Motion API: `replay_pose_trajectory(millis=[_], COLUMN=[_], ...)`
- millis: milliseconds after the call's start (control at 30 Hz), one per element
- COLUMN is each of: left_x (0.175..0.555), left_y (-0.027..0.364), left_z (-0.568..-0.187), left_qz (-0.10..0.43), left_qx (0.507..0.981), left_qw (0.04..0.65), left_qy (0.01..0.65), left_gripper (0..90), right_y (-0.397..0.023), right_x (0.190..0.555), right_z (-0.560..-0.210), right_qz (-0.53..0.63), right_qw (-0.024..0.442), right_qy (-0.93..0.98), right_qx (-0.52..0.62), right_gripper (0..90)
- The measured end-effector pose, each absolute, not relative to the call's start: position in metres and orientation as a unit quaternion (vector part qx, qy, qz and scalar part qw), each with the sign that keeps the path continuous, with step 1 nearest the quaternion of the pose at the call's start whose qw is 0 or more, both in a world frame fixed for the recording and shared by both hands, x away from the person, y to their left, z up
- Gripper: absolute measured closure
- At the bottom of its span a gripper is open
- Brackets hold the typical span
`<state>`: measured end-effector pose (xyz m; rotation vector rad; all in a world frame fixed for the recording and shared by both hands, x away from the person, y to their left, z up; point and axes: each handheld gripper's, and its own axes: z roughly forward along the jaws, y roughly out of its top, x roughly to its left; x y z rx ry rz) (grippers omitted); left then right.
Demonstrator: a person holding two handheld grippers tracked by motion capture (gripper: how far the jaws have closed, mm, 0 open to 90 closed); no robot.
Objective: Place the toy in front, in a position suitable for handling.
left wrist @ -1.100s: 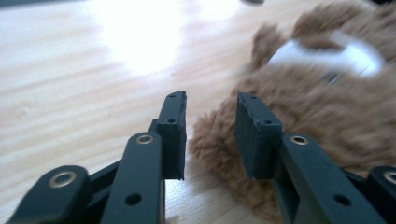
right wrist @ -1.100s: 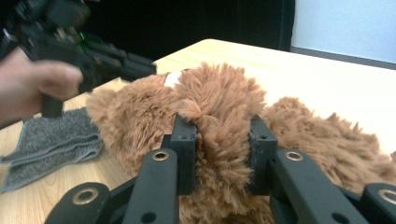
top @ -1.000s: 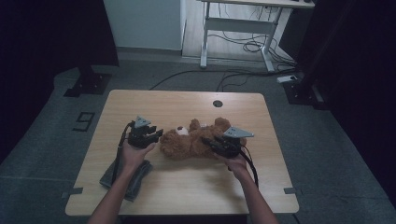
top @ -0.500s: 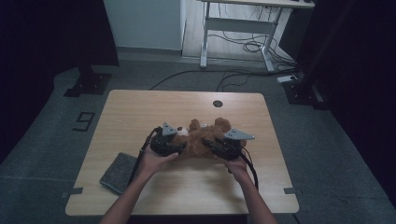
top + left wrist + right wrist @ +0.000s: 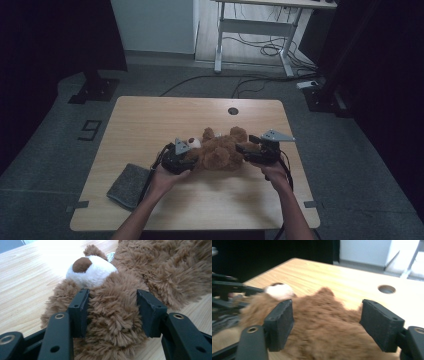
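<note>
Beside the table [image 5: 150, 120], floor tape [image 5: 89, 130] reads "9"; left claw [image 5: 112, 312] closing around teddy bear [image 5: 220, 150], right claw [image 5: 327, 322] just opened.

Cloth: you're seeing a grey felt pad [image 5: 129, 185] lying at the table's [image 5: 150, 120] near-left edge.
Hole: a round grommet hole [image 5: 233, 111] is sitting near the far edge.

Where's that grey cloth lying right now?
In the high view the grey cloth lies flat near the table's front left corner, just left of the person's left forearm, apart from the teddy bear.
</note>
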<state>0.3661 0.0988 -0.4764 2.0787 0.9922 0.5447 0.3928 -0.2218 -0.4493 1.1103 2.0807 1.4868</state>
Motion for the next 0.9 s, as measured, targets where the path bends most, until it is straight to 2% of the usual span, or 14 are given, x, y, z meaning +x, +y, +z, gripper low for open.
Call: replay_pose_trajectory(millis=[167, 333, 467, 533, 633, 700, 900], left_x=[0.363, 0.359, 0.354, 0.352, 0.352, 0.356, 0.356], left_y=[0.101, 0.103, 0.104, 0.104, 0.103, 0.103, 0.109], left_z=[-0.479, -0.482, -0.485, -0.487, -0.487, -0.486, -0.482], left_qz=[0.212, 0.211, 0.215, 0.219, 0.223, 0.221, 0.208], left_qx=[0.811, 0.811, 0.813, 0.813, 0.815, 0.817, 0.813], left_qw=[0.385, 0.388, 0.388, 0.389, 0.386, 0.383, 0.397], left_qy=[0.388, 0.384, 0.378, 0.374, 0.371, 0.371, 0.37], left_gripper=[46.3, 46.6, 46.6, 46.7, 46.9, 46.9, 45.9], right_y=[-0.231, -0.234, -0.236, -0.238, -0.236, -0.234, -0.233], right_x=[0.406, 0.404, 0.398, 0.396, 0.391, 0.388, 0.375], right_z=[-0.465, -0.486, -0.497, -0.502, -0.511, -0.515, -0.525], right_qz=[0.497, 0.49, 0.492, 0.496, 0.485, 0.487, 0.518], right_qw=[0.15, 0.118, 0.101, 0.092, 0.091, 0.09, 0.089], right_qy=[0.748, 0.757, 0.765, 0.769, 0.779, 0.777, 0.747], right_qx=[0.413, 0.415, 0.402, 0.394, 0.388, 0.388, 0.407], right_gripper=[19.5, 21.1, 29.3, 35.6, 50.1, 55.6, 60.1])
